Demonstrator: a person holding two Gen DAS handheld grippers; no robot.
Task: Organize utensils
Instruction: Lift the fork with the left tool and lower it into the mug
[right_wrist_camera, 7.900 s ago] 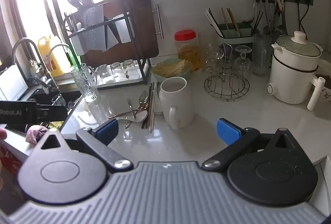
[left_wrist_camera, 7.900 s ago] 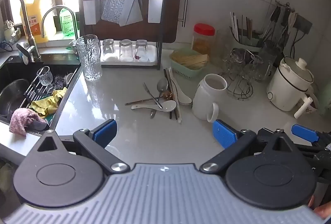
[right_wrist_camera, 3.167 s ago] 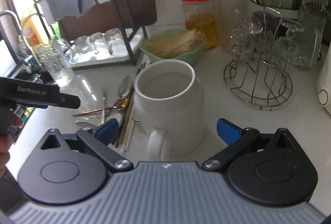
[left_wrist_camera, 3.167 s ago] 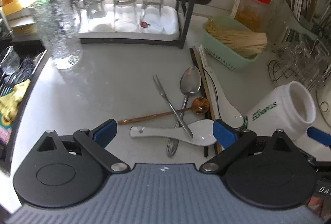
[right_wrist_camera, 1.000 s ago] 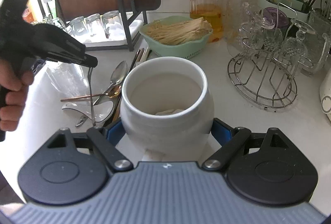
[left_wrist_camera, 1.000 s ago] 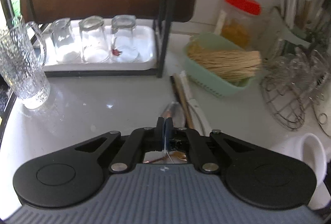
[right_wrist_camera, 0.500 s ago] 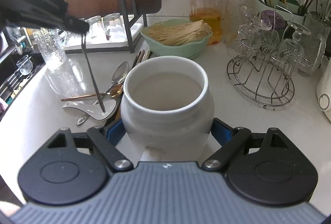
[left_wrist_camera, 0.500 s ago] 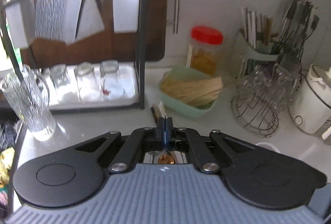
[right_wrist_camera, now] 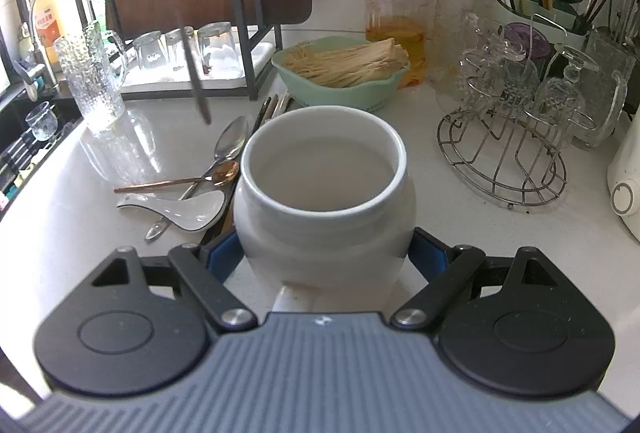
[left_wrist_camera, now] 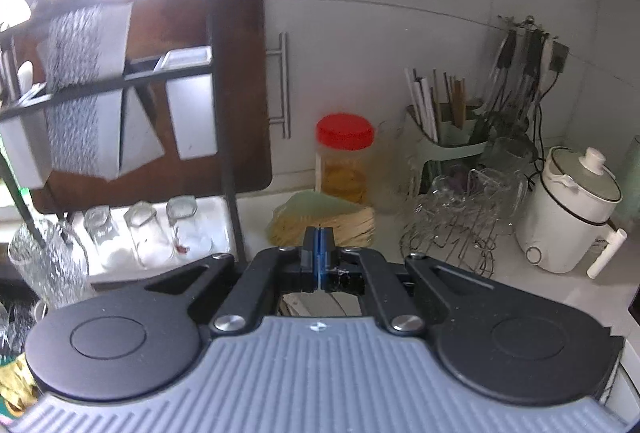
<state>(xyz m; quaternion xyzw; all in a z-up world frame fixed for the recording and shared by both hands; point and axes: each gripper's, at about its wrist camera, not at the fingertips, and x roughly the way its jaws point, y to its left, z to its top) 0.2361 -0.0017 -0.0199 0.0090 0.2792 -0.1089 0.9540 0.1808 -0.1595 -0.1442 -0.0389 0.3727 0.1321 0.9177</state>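
Left tongs (left_wrist_camera: pixel 318 257): clamped on thin utensil (right_wrist_camera: pixel 196 89), probably a fork, hanging at 10 o'clock of mug | Right tongs (right_wrist_camera: pixel 324 257): bracing white mug (right_wrist_camera: pixel 324 193) on table (right_wrist_camera: pixel 460 233) | Advice: centre tip over mouth, lower vertically, release.

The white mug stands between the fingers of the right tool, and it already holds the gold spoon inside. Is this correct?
Not quite. The right wrist view shows the white mug between the fingers of the right tool, but it is empty inside. The gold spoon lies on the counter left of the mug, among the other utensils.
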